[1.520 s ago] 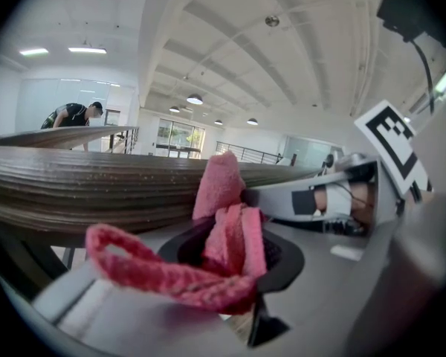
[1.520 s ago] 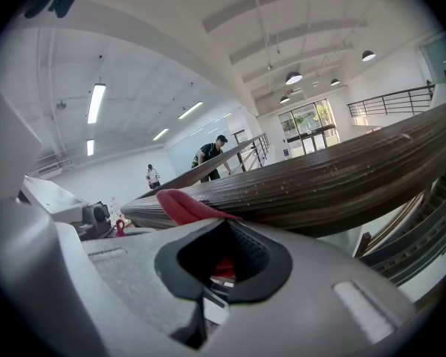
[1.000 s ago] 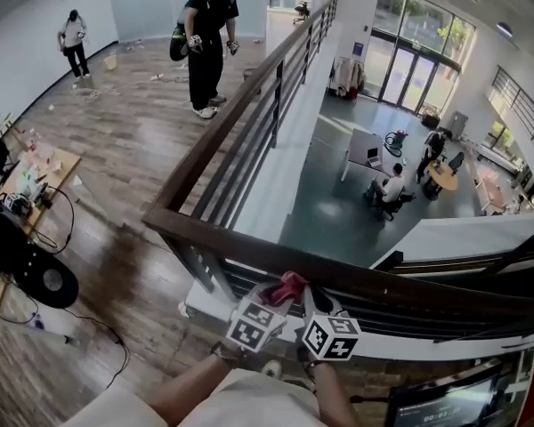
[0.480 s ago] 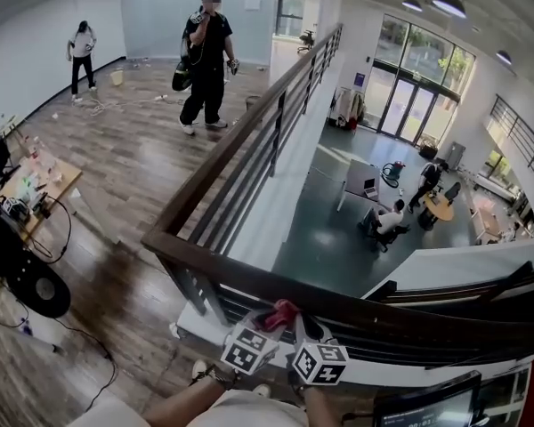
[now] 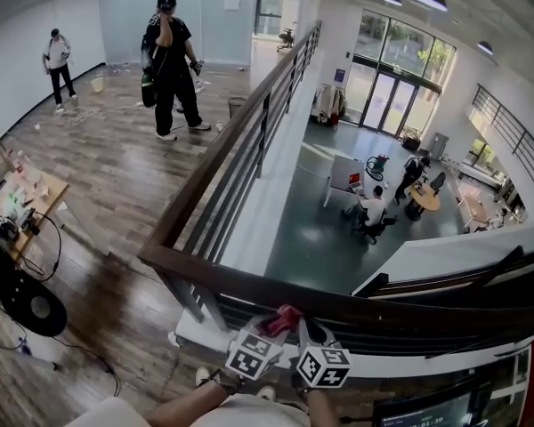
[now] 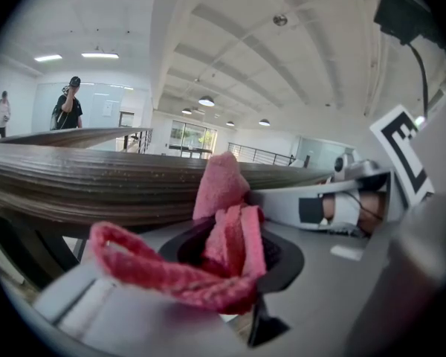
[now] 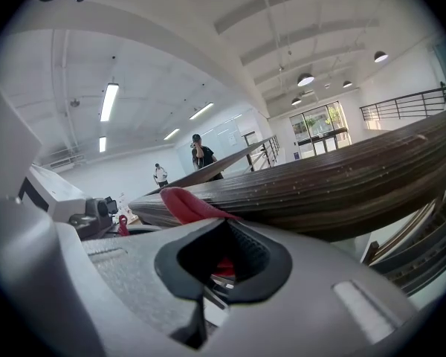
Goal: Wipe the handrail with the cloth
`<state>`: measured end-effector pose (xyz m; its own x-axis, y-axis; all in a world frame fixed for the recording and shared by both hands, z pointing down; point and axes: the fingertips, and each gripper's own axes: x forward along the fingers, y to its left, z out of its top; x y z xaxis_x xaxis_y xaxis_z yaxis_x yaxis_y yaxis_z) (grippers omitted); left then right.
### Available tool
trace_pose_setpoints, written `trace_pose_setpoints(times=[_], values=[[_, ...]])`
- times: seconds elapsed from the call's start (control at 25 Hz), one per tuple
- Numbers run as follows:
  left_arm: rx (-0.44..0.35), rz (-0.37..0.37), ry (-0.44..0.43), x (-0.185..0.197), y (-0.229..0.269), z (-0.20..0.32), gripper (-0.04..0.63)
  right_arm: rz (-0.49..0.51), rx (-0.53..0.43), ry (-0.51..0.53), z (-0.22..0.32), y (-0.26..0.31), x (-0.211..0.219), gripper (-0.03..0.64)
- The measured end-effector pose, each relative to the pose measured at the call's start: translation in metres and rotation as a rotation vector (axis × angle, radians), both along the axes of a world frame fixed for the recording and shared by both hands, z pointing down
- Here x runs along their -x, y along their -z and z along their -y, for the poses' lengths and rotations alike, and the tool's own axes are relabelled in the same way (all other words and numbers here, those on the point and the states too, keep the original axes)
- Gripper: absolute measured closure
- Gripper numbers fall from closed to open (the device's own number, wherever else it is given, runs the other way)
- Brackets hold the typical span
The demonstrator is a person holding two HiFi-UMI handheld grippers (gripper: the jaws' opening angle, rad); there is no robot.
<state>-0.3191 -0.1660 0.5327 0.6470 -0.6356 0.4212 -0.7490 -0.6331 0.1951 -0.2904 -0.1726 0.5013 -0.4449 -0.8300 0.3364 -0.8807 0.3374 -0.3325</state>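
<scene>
At the near run of the dark wooden handrail (image 5: 196, 269), just this side of its corner, the two grippers sit side by side and almost touching, both tips up against the rail's near edge. One pink-red cloth (image 5: 285, 317) lies bunched between their tips and against the wood. The left gripper (image 5: 269, 327) has its jaws closed on folded layers of the cloth, with a loop of it drooping toward the camera over the left jaw and a peak standing up against the rail. The right gripper (image 5: 307, 329) also has its jaws drawn together; a scrap of red shows in the hollow between them, and a flap of the cloth rests at their far left edge, on the rail's underside. Counted: one cloth, two grippers, one handrail bending into a second run toward the far wall. Two people stand on the far left floor, one in black (image 5: 167, 60), one in white (image 5: 58, 56).
</scene>
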Motion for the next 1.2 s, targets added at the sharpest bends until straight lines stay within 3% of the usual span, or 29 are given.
trace_pose_setpoints(times=[0.56,1.2], values=[[0.026,-0.020,-0.052,0.005,0.010,-0.006,0.525,0.008,-0.007,-0.033,0.000,0.006,0.008,0.614],[0.033,-0.041,-0.005,0.043,0.018,-0.005,0.525,0.024,0.006,-0.010,0.002,0.012,0.046,0.614]])
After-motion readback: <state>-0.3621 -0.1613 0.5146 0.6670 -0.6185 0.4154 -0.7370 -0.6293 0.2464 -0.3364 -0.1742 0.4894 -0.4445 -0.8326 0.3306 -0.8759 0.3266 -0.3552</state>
